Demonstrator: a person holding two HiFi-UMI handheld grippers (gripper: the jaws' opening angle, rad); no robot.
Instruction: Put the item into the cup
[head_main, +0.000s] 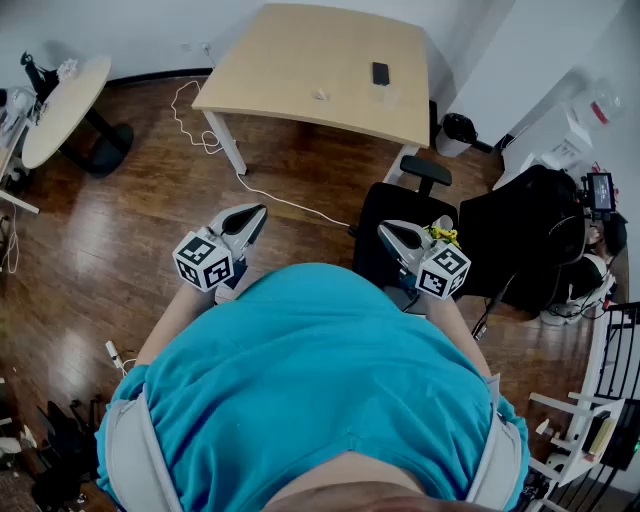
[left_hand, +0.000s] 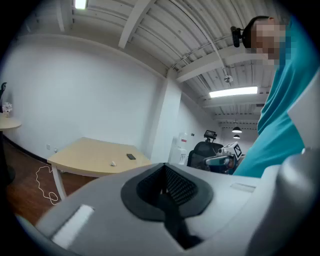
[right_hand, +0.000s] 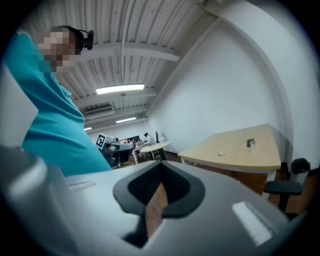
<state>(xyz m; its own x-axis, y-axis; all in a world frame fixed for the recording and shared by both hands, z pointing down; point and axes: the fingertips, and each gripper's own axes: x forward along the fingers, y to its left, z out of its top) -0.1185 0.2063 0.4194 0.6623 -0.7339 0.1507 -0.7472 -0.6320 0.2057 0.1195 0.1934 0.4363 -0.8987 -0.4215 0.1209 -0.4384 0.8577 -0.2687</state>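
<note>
Teal shirt (head_main: 320, 370): closest to us, filling the lower head view.
Left gripper (head_main: 258, 214): jaws pressed together with nothing between them, held in the air well short of the table.
Right gripper (head_main: 386, 229): jaws likewise closed and empty, over a black office chair (head_main: 400, 205).
Small white item (head_main: 320, 95): lay on the tan table (head_main: 290, 50), near a dark phone-like slab (head_main: 380, 72).
Markings: black-and-white square markers on each gripper's cube (head_main: 204, 262); we could read no lettering.

No readable lettering; the cube (head_main: 204, 262) on the left tool (head_main: 254, 215) seemingly bears only patterned squares.
</note>
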